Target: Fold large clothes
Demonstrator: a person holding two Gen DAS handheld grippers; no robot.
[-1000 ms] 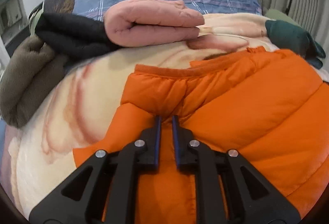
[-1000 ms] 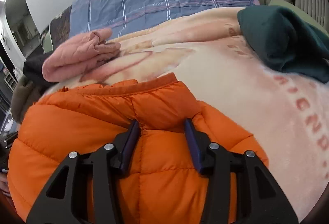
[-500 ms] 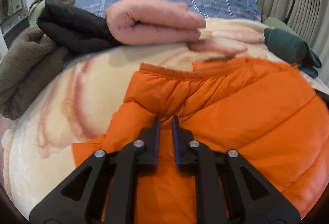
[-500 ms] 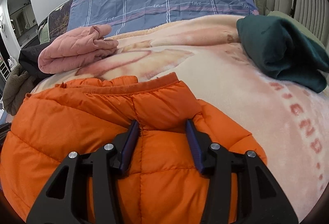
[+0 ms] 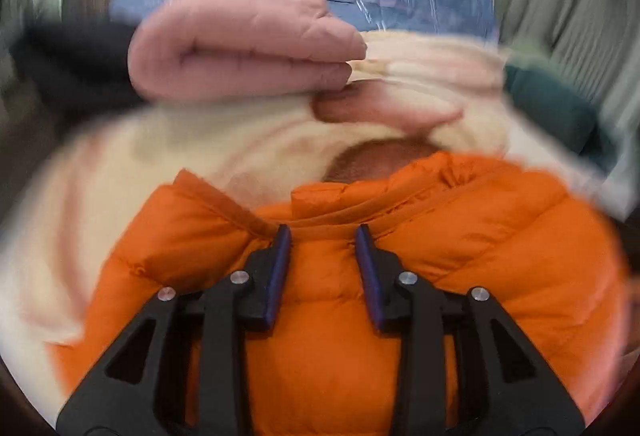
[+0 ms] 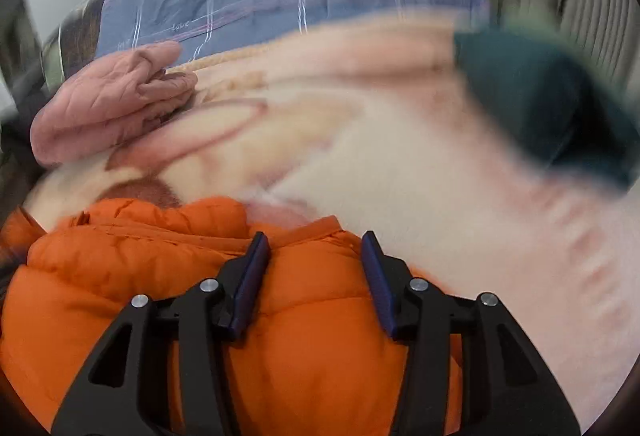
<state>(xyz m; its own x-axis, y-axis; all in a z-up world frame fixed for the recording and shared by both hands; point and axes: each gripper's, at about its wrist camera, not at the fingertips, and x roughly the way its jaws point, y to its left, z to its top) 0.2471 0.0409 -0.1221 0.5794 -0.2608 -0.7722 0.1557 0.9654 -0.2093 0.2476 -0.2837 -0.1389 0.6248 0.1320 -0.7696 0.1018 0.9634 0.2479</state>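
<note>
- jaws of the left gripper (image 5: pixel 323 232) have just been opening; they now stand apart with a bulge of the orange puffer jacket (image 5: pixel 340 316) between them, and the pads no longer seem to pinch it, so i judge it released.
- jaws of the right gripper (image 6: pixel 316 240) stand wider, straddling a puffy section of the same jacket (image 6: pixel 200 296) near its collar; whether the pads press it i cannot tell.
- the jacket lies bunched on the cream blanket (image 6: pixel 400 164) covering the bed, its collar edge just ahead of both grippers; it looks folded over at least once, though tidying and squaring seem left to do.
- a folded pink garment (image 5: pixel 240 44) lies beyond, apparently finished; a dark green garment (image 6: pixel 540 96) sits to the right, well apart.
- open blanket lies ahead and to the right of the jacket, giving room; the left side is crowded by a dark pile (image 5: pixel 72 64).
</note>
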